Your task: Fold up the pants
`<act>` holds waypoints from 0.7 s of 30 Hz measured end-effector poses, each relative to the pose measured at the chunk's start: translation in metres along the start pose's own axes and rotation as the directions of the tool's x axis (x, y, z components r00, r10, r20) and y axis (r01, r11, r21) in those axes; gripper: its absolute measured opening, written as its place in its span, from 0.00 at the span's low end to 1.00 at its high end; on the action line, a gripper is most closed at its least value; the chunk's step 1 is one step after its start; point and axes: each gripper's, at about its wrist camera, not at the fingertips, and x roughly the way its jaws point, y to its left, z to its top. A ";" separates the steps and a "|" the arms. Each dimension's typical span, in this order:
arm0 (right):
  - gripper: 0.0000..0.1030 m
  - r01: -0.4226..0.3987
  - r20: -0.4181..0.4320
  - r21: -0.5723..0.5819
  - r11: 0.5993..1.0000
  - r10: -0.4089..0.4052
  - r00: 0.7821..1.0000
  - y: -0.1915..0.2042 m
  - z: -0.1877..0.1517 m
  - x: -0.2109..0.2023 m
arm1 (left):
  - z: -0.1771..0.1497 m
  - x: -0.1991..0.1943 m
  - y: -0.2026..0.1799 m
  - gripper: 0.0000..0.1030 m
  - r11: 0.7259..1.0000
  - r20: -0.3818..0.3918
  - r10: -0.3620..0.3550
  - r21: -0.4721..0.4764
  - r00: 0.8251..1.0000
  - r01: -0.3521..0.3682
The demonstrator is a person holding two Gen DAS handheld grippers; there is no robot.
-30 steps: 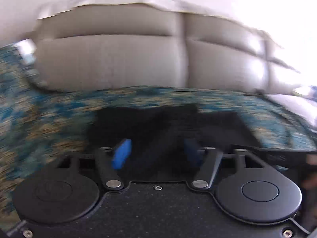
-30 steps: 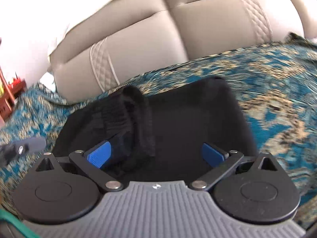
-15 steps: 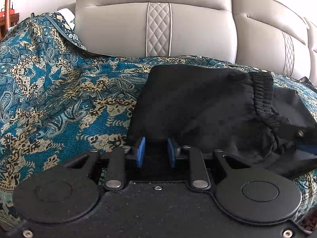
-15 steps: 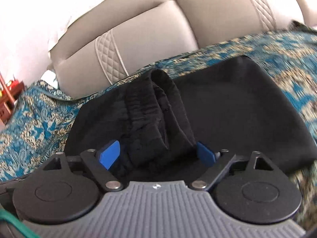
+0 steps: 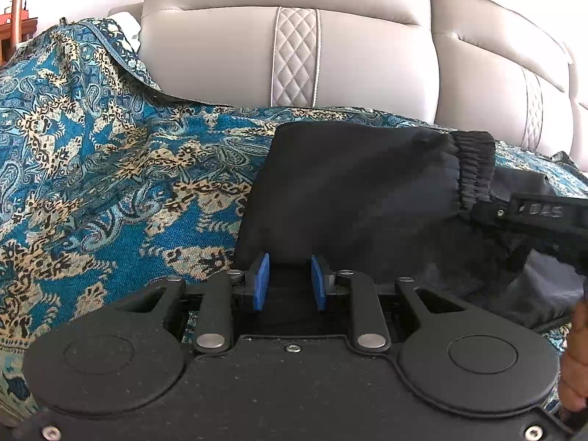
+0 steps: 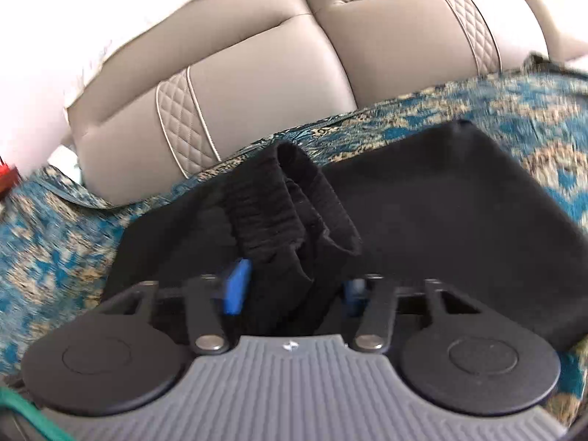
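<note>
- Left wrist view: the black pants (image 5: 349, 198) lie on a blue and gold patterned cover (image 5: 110, 183) spread over the seat of a grey leather sofa (image 5: 228, 55).
- The near left corner of the pants reaches in between the blue pads of the left gripper (image 5: 289, 281).
- Those jaws stand fairly close together with dark cloth in the gap; the pads look set against the fabric's edge, though the black cloth and shadow make it hard to be sure that they press on it.
- The gathered elastic waistband (image 5: 474, 169) runs down the right part of the garment, with more dark cloth spread beyond it.
- The right gripper (image 5: 533, 217) comes in from the right edge, its tip at the lower end of the waistband; part of a hand (image 5: 575, 352) shows at the lower right.
- Right wrist view, somewhat blurred: the pants (image 6: 441, 213) fill the middle, lying on the same cover (image 6: 55, 239) before the sofa back (image 6: 257, 84).
- The bunched waistband (image 6: 279, 213) rises in a ridge and runs down into the right gripper (image 6: 290, 290).
- Its jaws have just been closing and now pinch that thick roll of waistband between the blue pads.
- The right pad is half hidden behind the cloth.
</note>
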 end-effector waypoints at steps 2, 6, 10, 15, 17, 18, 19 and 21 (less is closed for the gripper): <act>0.27 0.013 0.025 -0.058 0.998 -0.011 1.000 0.008 0.006 -0.002 | 0.006 -0.003 0.002 0.22 0.999 -0.013 -0.018 -0.033 1.000 0.018; 0.25 0.061 0.148 -0.191 0.980 -0.033 0.988 0.012 0.017 -0.028 | 0.018 -0.020 -0.001 0.22 0.997 0.036 -0.061 -0.046 0.997 0.063; 0.26 0.187 0.195 -0.215 0.959 -0.145 0.970 -0.009 0.017 -0.043 | 0.021 -0.023 -0.022 0.22 0.994 0.047 -0.109 0.037 0.993 0.107; 0.27 0.248 0.132 -0.177 0.953 -0.226 0.965 -0.046 0.000 -0.044 | 0.008 -0.013 -0.051 0.22 0.985 0.004 -0.122 0.121 0.993 0.120; 0.27 0.260 0.151 -0.193 0.946 -0.234 0.961 -0.049 -0.002 -0.049 | 0.004 -0.012 -0.058 0.24 0.982 -0.006 -0.122 0.145 0.993 0.121; 0.27 0.264 0.158 -0.194 0.945 -0.236 0.959 -0.049 -0.002 -0.051 | 0.001 -0.013 -0.060 0.24 0.981 -0.009 -0.120 0.154 0.993 0.120; 0.27 0.268 0.168 -0.190 0.945 -0.238 0.957 -0.051 -0.001 -0.052 | -0.001 -0.013 -0.062 0.24 0.980 -0.011 -0.119 0.159 0.993 0.119; 0.28 0.280 0.184 -0.175 0.944 -0.248 0.951 -0.053 -0.001 -0.053 | -0.003 -0.013 -0.063 0.24 0.979 -0.018 -0.118 0.166 0.993 0.119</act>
